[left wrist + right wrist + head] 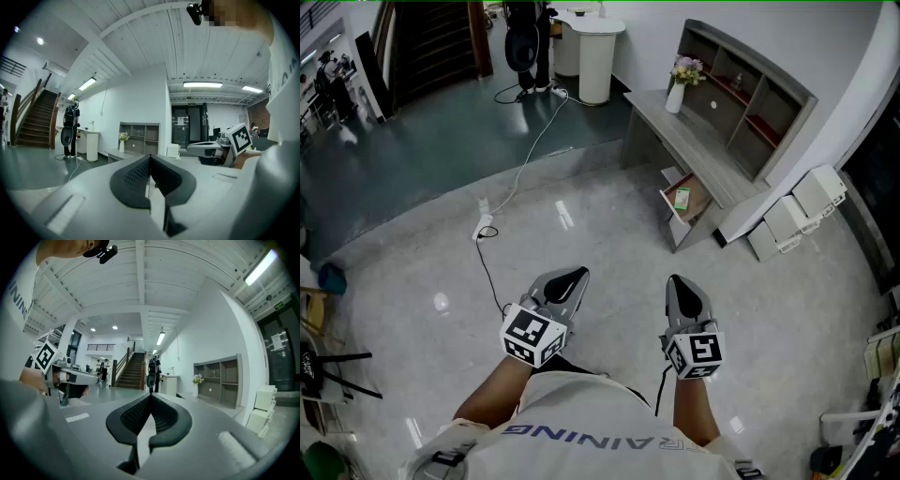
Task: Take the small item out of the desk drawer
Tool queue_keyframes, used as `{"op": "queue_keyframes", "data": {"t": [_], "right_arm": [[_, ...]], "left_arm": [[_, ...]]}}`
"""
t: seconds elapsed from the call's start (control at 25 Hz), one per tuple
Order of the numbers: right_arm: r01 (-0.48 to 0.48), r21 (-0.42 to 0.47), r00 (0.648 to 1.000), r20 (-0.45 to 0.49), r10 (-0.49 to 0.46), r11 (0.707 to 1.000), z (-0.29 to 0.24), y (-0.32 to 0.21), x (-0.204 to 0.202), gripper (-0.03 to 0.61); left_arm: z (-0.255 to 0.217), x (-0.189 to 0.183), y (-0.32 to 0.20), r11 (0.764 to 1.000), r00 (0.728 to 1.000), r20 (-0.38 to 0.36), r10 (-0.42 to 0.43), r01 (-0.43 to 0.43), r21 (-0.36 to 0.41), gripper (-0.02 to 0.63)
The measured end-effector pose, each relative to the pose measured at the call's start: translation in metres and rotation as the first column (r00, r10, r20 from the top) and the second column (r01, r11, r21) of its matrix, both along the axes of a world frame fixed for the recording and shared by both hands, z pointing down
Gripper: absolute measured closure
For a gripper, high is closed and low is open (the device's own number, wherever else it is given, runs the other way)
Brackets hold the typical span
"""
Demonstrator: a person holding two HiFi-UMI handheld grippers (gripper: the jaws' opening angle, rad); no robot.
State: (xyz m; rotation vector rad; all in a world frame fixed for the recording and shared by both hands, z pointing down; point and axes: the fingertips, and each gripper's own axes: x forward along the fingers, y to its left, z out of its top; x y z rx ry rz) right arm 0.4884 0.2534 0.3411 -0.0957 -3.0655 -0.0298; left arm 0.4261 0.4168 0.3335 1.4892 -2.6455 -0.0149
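Note:
A grey desk (pixel 670 127) with a shelf unit (pixel 750 89) stands against the far right wall, some way ahead of me. Its lower drawer (pixel 673 214) hangs open, and a small green item (pixel 682 198) lies inside. My left gripper (pixel 576 276) and right gripper (pixel 678 282) are held side by side over the floor, well short of the desk. Both point level and both are shut with nothing between the jaws. The left gripper (pixel 150 157) faces the distant desk (pixel 116 153). The right gripper (pixel 151 395) also looks along its pressed-together pads toward the desk (pixel 213 398).
A white vase of flowers (pixel 678 89) stands on the desk. White boxes (pixel 802 211) sit right of the desk. A cable with a power strip (pixel 485 225) runs across the glossy floor. A white pedestal (pixel 595 52), a standing person (pixel 525 37) and stairs (pixel 431 42) are at the back.

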Motion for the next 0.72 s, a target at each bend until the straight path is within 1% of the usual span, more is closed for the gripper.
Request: {"op": "queue_keyframes", "data": {"t": [0.36,0.56,0.64,0.72], "right_arm": [[-0.016,-0.003,1.000,-0.017,0.016,1.000,0.008,0.001,0.005,0.565],[-0.030,-0.007,0.999,-0.028,0.030,1.000,0.010,-0.003,0.000,0.565],[-0.032,-0.016,0.999,-0.032,0.032,0.999,0.013,-0.004,-0.003,0.565],[-0.014,-0.037,1.000,-0.021,0.013,0.999,0.013,0.000,-0.009,0.564]], "left_arm": [[0.011,0.003,0.000,1.000,1.000,-0.023,0.021,-0.021,-0.018,0.612],[0.011,-0.002,-0.005,0.999,0.999,-0.036,0.035,-0.035,-0.009,0.612],[0.014,-0.006,-0.004,0.999,0.998,-0.043,0.037,-0.037,-0.010,0.612],[0.017,-0.011,-0.002,0.999,0.998,-0.050,0.035,-0.036,-0.014,0.612]]}}
